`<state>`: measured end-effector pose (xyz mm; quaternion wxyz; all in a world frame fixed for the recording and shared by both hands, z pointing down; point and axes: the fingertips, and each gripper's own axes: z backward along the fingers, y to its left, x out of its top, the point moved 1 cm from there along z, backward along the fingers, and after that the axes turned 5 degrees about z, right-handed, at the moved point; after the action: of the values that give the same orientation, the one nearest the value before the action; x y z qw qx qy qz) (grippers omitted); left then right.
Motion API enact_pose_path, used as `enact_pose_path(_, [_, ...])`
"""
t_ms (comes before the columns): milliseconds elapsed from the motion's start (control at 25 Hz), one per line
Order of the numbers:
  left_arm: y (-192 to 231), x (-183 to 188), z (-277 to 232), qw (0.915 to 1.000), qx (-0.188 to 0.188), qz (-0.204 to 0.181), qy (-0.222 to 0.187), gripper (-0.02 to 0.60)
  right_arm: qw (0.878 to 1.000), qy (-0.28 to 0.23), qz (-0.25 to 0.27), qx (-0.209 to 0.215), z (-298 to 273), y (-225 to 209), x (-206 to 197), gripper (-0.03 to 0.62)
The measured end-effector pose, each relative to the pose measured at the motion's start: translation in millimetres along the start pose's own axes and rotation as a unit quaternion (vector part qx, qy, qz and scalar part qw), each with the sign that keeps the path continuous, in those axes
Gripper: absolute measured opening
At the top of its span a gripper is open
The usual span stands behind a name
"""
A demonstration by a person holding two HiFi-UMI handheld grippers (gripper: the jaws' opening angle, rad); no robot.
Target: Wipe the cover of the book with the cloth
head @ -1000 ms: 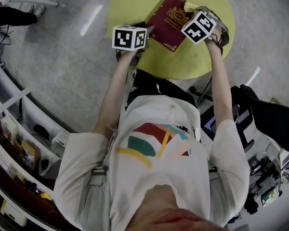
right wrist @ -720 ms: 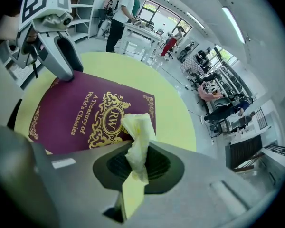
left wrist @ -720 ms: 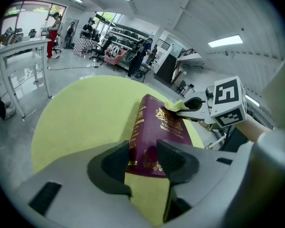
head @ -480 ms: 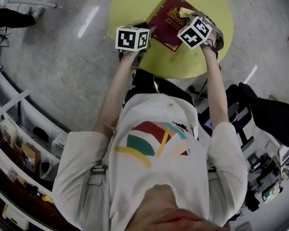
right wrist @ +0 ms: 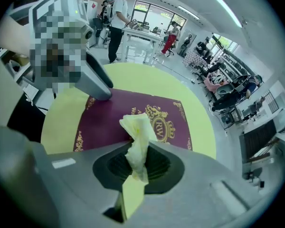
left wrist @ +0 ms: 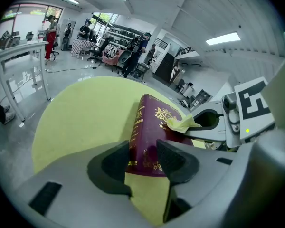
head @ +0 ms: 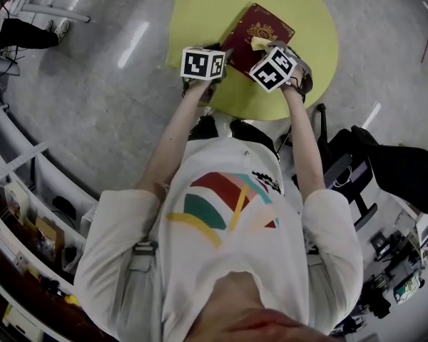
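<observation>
One book [head: 262, 28], one cloth [right wrist: 138, 136], on yellow table [head: 200, 13]. Left gripper [left wrist: 145, 156] clamps book's near corner; right gripper [right wrist: 137, 164] pinches cloth over cover.

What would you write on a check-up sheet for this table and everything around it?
Surface: round yellow-green table, carrying only the book.
Job's things: dark red book lies flat, cover up; pale yellow cloth hangs over the cover.
Clutter: nothing seen on the table.
Grippers: left gripper shut on the book's near corner; right gripper shut on the cloth.
Cables: nothing seen on the table.
Surroundings: grey floor, shelves at left, black chair at right, people far off.
</observation>
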<state>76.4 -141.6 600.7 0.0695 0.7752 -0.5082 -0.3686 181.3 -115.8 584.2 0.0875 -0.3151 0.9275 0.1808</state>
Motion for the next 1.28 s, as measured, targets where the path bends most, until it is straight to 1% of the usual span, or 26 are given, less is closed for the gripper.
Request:
enact_pose_path(120, [1.7,0.1,0.1,1.0,-0.001,-0.003,0.005,0.183,1.0,0.0,0.0,0.007,0.6,15.4,3.2,0.028])
enact_pose_path(280, [3.1,0.3,-1.0,1.0,0.0,-0.006,0.006,0.183,1.0,-0.005,-0.013,0.02,5.3,36.6,7.8,0.029])
enact_pose_path(440, [1.4,-0.9,-3.0,0.9999,-0.002,-0.009,0.01,0.183,0.999,-0.005,-0.028,0.042,10.9,63.1,6.1,0.029])
enact_pose_path(560, [0.5,0.6,-3.5,0.9998,-0.005,-0.013,0.013,0.183,0.999,-0.006,-0.029,0.04,13.7,73.0,7.2,0.028])
enact_pose_path(680, [1.9,0.4,-3.2,0.9997,-0.006,-0.016,0.014,0.183,0.998,-0.009,-0.032,0.05,16.3,84.4,11.6,0.029])
enact_pose_path(1080, [-0.1,0.3,-4.7,0.9997,-0.005,-0.02,0.01,0.183,0.998,-0.013,-0.041,0.053,20.4,97.9,13.1,0.028])
enact_pose_path(1280, [0.1,1.5,-0.7,0.9998,0.005,-0.021,-0.004,0.183,0.997,-0.013,-0.046,0.057,21.6,97.4,15.3,0.028])
